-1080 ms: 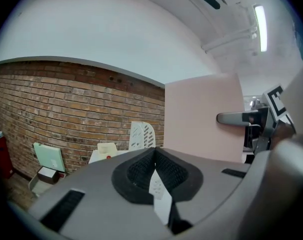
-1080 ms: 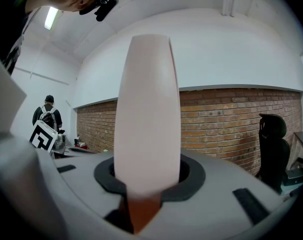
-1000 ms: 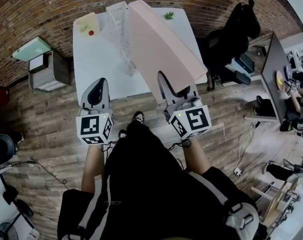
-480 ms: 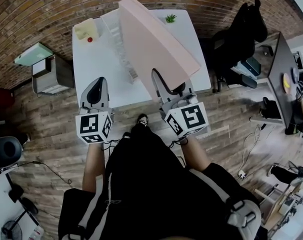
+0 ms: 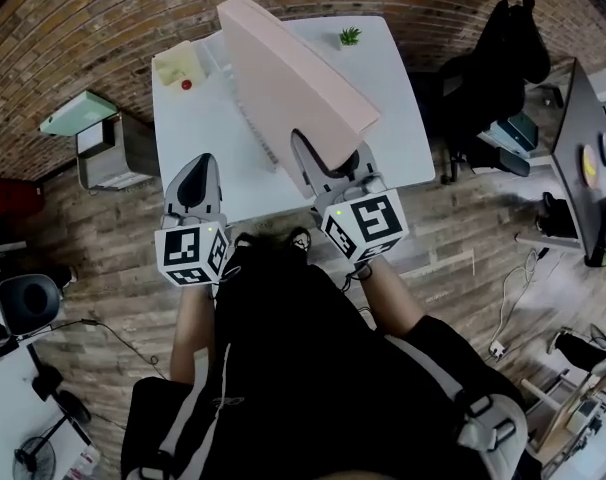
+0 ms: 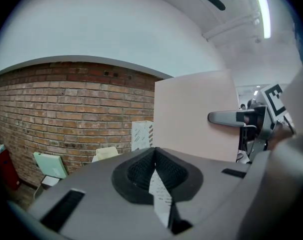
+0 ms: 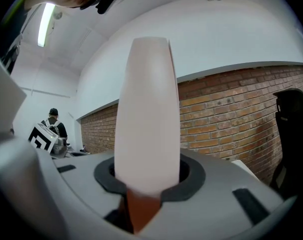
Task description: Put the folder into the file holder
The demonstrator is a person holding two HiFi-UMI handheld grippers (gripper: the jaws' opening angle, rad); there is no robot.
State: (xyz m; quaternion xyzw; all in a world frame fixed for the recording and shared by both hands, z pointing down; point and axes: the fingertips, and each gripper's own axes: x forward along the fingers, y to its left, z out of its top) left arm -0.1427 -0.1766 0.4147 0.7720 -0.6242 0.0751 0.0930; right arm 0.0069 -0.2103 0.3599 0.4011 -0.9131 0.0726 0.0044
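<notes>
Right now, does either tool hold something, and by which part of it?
The right tool grips the pink folder by its edge nearest the person. The left tool holds nothing; its jaws are together.

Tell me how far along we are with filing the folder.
Done: the pink folder is picked up, clamped on edge in the right gripper. In hand: it is held above the white table, close to the file holder but not yet in it. Left to do: line it up over the holder, lower it in and release. The left gripper is shut and empty.
</notes>
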